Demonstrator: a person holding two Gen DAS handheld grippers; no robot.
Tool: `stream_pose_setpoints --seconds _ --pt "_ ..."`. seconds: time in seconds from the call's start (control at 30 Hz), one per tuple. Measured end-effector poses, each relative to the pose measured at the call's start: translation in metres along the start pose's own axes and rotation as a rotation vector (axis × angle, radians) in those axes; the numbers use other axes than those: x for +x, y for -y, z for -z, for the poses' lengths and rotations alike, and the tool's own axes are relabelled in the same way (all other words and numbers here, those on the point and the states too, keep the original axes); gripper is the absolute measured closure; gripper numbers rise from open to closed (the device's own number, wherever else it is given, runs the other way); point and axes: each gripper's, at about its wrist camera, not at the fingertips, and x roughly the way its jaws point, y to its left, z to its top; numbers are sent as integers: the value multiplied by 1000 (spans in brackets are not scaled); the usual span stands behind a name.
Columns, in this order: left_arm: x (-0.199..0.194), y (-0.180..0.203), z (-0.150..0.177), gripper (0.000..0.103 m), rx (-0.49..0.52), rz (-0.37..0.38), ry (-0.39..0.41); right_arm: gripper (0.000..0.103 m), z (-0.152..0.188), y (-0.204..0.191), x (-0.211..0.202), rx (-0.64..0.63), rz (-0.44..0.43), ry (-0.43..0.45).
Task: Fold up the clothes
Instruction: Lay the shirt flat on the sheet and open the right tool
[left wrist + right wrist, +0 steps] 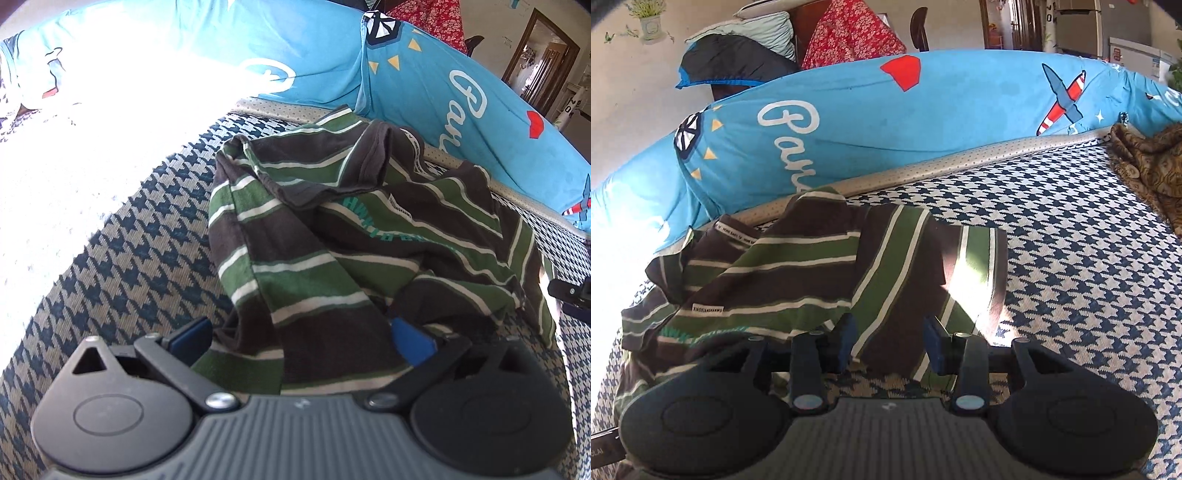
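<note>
A crumpled shirt (332, 229) with brown, green and white stripes lies on a blue-and-white houndstooth mat (122, 251). My left gripper (301, 339) is open, its blue pads (192, 334) spread wide at the shirt's near edge, with cloth lying between them. In the right wrist view the same shirt (798, 273) sits at the left. My right gripper (891, 341) is open, straddling a striped flap of the shirt, and its pads (936, 345) stand apart from the cloth. The right gripper's black body (569, 291) shows at the left view's right edge.
A rolled blue quilt (923, 122) with white lettering and a plane print runs along the far side of the mat. A brown patterned cloth (1152, 170) lies at the right. Strong sunlight (92, 129) washes out the left. Bare mat (1089, 277) extends to the right.
</note>
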Motion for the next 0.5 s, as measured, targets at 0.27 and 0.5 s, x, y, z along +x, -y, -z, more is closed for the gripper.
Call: stream_pose_setpoints --seconds 0.27,0.5 --pt "-22 -2 32 0 33 34 20 58 31 -6 -19 29 -92 -74" --pt "-38 -1 54 0 69 35 41 55 64 -22 -45 15 -168 -92"
